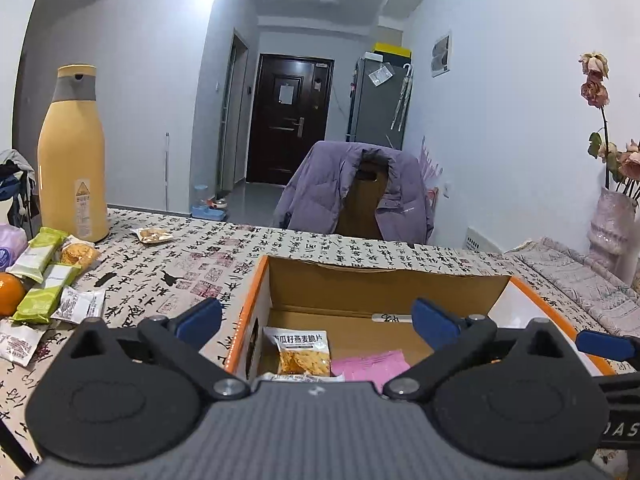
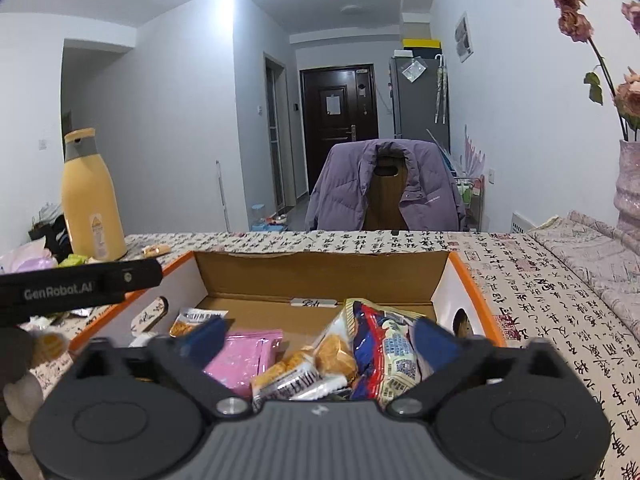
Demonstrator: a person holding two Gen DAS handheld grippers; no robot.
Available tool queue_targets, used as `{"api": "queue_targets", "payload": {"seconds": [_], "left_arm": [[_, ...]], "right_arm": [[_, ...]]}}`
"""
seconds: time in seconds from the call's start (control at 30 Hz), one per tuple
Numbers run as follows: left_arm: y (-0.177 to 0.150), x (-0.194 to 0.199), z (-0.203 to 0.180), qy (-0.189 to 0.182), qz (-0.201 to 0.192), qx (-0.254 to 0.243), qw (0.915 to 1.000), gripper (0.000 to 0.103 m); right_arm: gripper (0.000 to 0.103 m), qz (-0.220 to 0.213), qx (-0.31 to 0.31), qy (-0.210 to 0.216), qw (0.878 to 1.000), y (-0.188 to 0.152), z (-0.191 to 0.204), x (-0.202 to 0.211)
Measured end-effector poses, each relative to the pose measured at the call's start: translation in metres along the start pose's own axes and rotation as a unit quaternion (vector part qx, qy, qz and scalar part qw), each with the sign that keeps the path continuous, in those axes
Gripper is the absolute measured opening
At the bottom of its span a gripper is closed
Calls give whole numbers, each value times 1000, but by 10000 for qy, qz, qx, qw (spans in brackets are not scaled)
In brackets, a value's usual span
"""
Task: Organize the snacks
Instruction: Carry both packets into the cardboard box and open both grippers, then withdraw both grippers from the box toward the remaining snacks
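- Cardboard box point(image 2: 320, 276), orange-edged and open-topped, is sitting on the calligraphy-print tablecloth point(image 2: 540, 288) at the centre of both views; it is serving as the collecting bin for the snacks.
- Inside it are lying a pink packet point(image 2: 244, 354), an oat-crisp packet point(image 1: 300, 350) towards 9 o'clock, small biscuit packs point(image 2: 296, 376), and a red-and-blue bag point(image 2: 384, 356) that is leaning up towards 1 o'clock, its top near rim height.
- Right gripper point(image 2: 318, 344) is hanging over the box with its blue tips spread wide on either side of the contents; whether either tip is touching the bag cannot be told.
- Left gripper point(image 1: 318, 320) is likewise standing wide apart and holding nothing, poised above the box's near-left wall.
- Loose snacks point(image 1: 44, 276) — green bars, white sachets, a cracker pack — are waiting at 9 o'clock of the box beside an orange point(image 1: 10, 294); one further snack pack point(image 1: 154, 235) is lying at 11 o'clock, near the yellow flask point(image 1: 72, 160).
- Judged risks: the leaning bag may be tipping over the rim if a tip nudges it; the light box may be sliding when a finger catches its wall; a reach towards 9 o'clock may be knocking the tall flask or rolling the orange; slick sachets may be slipping from a shallow pinch.
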State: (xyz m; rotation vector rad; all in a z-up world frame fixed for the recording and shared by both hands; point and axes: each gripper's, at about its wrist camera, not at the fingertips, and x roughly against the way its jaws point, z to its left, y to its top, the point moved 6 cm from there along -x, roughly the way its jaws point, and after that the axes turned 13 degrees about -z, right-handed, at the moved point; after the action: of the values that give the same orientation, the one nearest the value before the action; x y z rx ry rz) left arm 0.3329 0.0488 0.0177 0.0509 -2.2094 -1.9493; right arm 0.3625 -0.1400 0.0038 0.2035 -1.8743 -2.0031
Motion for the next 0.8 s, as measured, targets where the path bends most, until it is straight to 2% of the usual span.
{"api": "queue_targets", "payload": {"seconds": [0.37,0.57,0.8], "left_arm": [[-2,-2,-3,-4,80,-24,10000,103],[13,9,-7,-36,-101,11,9999,103],[24,24,-6,-34,-88,115,9999,103]], "right_arm": [[103,77,-115,-92,9999,-2,-6,-3],[103,10,-41,-133,9999,7,-4,1],[103,-85,-41,-210,9997,21,-3,19]]}}
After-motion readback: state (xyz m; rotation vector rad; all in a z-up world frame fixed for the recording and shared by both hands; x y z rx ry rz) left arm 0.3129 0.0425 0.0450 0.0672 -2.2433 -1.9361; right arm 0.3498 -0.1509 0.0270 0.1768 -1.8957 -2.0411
